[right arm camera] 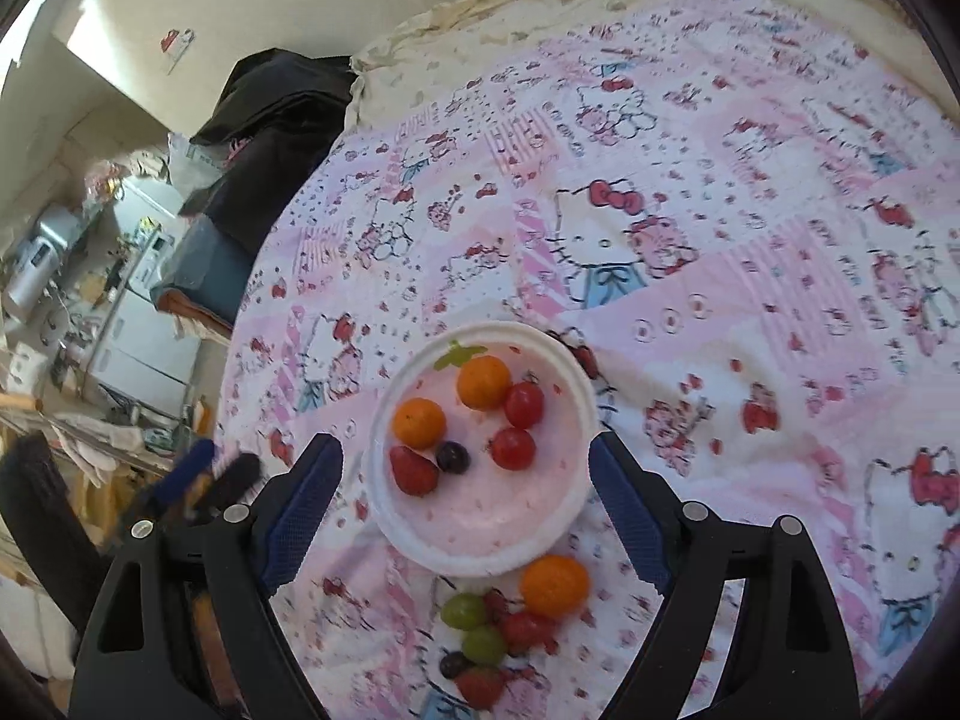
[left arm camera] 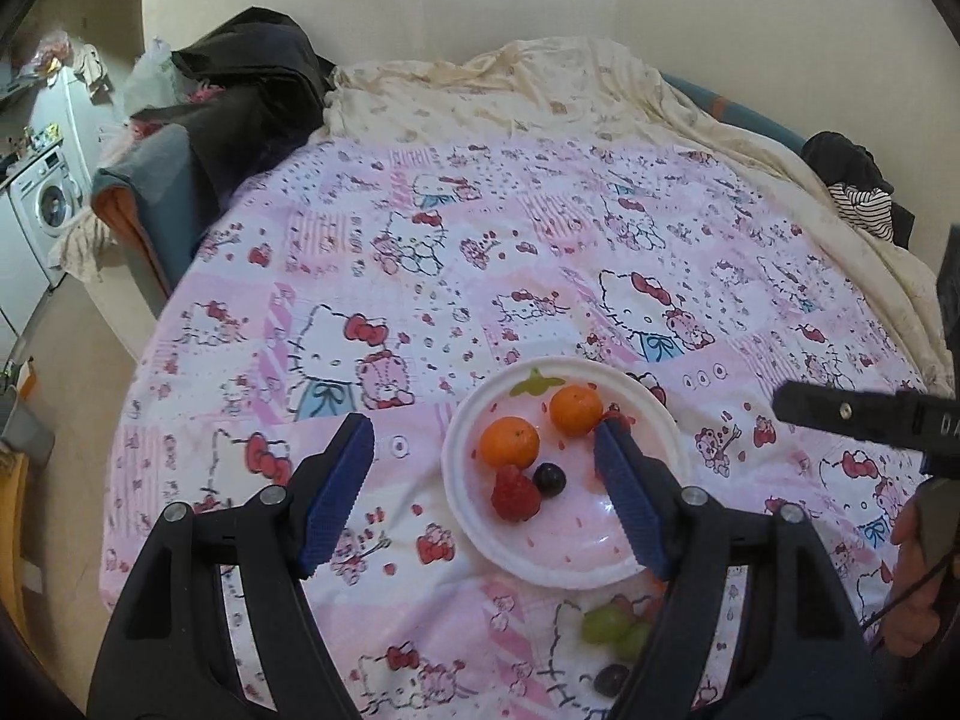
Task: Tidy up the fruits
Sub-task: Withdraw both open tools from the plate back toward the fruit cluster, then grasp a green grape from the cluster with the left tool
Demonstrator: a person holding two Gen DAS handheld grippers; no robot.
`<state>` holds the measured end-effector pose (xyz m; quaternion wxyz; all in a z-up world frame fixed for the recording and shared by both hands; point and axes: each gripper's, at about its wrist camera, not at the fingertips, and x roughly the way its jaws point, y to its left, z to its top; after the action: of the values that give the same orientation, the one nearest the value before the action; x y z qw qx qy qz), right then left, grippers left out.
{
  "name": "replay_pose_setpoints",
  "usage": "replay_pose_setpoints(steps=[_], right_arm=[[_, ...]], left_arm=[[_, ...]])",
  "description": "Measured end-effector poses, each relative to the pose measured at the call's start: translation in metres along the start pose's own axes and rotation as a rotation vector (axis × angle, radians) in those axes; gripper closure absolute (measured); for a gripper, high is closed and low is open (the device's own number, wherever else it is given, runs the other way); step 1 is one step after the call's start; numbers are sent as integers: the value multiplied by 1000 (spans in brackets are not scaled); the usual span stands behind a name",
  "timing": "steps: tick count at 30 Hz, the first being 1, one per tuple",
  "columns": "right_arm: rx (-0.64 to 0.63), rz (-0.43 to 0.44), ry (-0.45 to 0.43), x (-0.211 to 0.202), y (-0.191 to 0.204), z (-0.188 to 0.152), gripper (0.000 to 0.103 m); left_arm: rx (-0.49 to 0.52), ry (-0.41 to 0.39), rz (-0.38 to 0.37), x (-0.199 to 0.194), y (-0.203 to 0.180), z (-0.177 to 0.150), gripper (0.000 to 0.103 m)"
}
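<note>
A white plate (right arm camera: 576,396) lies on the pink cartoon bedspread. In the right wrist view it holds two oranges (right arm camera: 483,382), two cherry tomatoes (right arm camera: 524,405), a strawberry (right arm camera: 413,470) and a dark grape (right arm camera: 452,457). Below the plate a loose pile lies on the cloth: an orange (right arm camera: 554,585), green grapes (right arm camera: 464,610), a dark grape and red fruits. The plate (left arm camera: 474,420) and green grapes (left arm camera: 606,625) also show in the left wrist view. My left gripper (left arm camera: 483,462) is open and empty over the plate. My right gripper (right arm camera: 465,474) is open and empty, its fingers either side of the plate.
A cream sheet (left arm camera: 540,90) and dark clothes (left arm camera: 252,78) lie at the far end of the bed. A washing machine (left arm camera: 45,204) stands at the far left, past the bed's left edge. Striped clothing (left arm camera: 864,204) lies at the right.
</note>
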<state>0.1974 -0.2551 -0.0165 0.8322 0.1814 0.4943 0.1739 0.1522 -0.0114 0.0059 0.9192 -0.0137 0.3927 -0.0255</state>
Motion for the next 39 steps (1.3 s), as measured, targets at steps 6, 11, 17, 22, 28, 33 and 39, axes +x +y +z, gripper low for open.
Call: replay_pose_setpoints(steps=[6, 11, 17, 22, 28, 33, 39], right_arm=[[8, -25, -23, -21, -6, -18, 16], [20, -31, -26, -34, -8, -37, 16], [34, -71, -31, -44, -12, -59, 16], [63, -58, 3, -43, -15, -76, 16], [82, -70, 34, -35, -19, -89, 16], [84, -66, 44, -28, -20, -92, 16], [103, -74, 43, -19, -27, -92, 16]], left_arm=[[-46, -8, 10, -22, 17, -8, 30], [-90, 15, 16, -32, 25, -20, 30], [-121, 58, -14, -38, 24, -37, 30], [-105, 82, -21, -39, 13, -50, 30], [-92, 124, -29, -32, 6, -63, 30], [-69, 151, -15, -22, 1, -69, 30], [-88, 204, -6, -5, 3, -76, 30]])
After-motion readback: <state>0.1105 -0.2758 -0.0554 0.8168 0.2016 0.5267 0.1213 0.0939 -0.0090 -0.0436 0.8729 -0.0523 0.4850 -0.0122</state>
